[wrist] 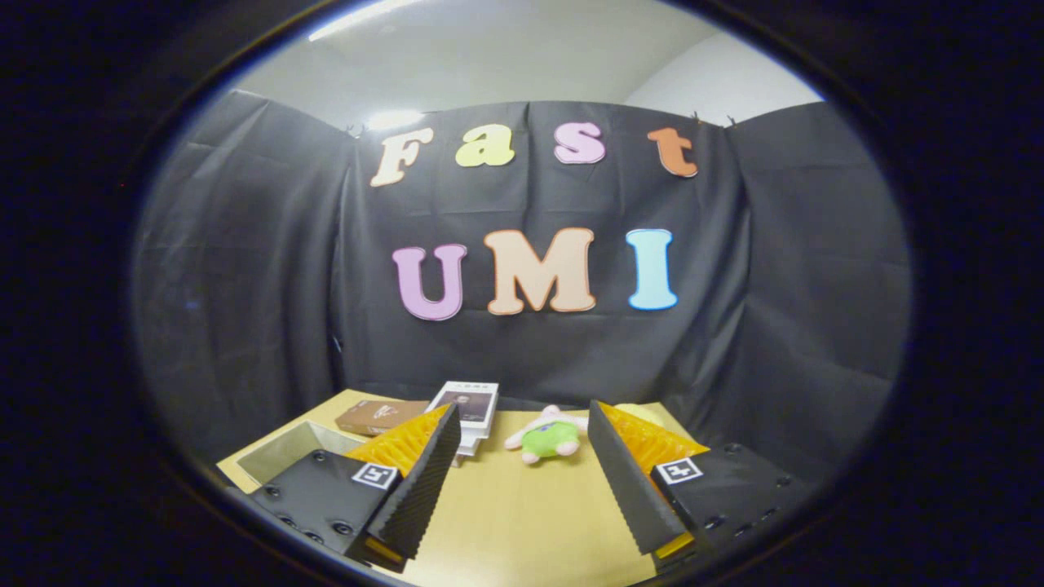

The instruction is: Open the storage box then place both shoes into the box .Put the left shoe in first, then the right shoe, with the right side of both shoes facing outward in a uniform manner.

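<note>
My gripper [522, 412] is open above a tan table [522, 505], with nothing between its two fingers. To the left of the left finger lies an open grey box-like container [281, 456], partly hidden by that finger; I see its pale inner walls. No shoe can be made out from here.
Beyond the fingers, at the table's far edge, lie a brown flat box [379, 416], a stack of white books or booklets [471, 408] and a small green and pink plush toy [548, 436]. A yellow thing [640, 412] peeks out behind the right finger. Black cloth walls close the booth.
</note>
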{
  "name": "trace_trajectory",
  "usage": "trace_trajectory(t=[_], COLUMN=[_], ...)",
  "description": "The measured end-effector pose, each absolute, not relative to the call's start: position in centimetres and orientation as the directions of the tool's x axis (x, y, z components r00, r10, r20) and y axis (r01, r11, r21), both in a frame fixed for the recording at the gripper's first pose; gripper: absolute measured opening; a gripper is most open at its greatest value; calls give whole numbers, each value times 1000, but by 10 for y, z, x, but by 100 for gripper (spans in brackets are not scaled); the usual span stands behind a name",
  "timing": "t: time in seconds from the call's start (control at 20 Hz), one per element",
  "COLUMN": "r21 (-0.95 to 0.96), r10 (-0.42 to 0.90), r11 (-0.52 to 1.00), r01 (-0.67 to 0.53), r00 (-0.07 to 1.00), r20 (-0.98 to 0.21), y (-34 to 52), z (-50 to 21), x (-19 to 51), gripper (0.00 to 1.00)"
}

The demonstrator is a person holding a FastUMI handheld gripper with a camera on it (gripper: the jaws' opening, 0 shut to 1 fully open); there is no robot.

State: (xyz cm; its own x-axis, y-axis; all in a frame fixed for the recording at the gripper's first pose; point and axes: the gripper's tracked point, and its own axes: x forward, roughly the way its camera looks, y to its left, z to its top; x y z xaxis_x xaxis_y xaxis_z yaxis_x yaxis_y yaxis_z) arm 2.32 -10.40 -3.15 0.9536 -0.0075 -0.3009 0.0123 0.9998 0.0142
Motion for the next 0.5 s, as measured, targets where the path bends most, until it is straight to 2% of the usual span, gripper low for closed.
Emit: trace_trajectory(t=[0.35,0.5], r21=[-6,-1], r10=[-46,-57], r11=[999,998], r01=[46,58], r00=[976,975], r20=[-211,-214], y=[-120,-123], z=[-24,-27], x=[13,12], gripper=[98,98])
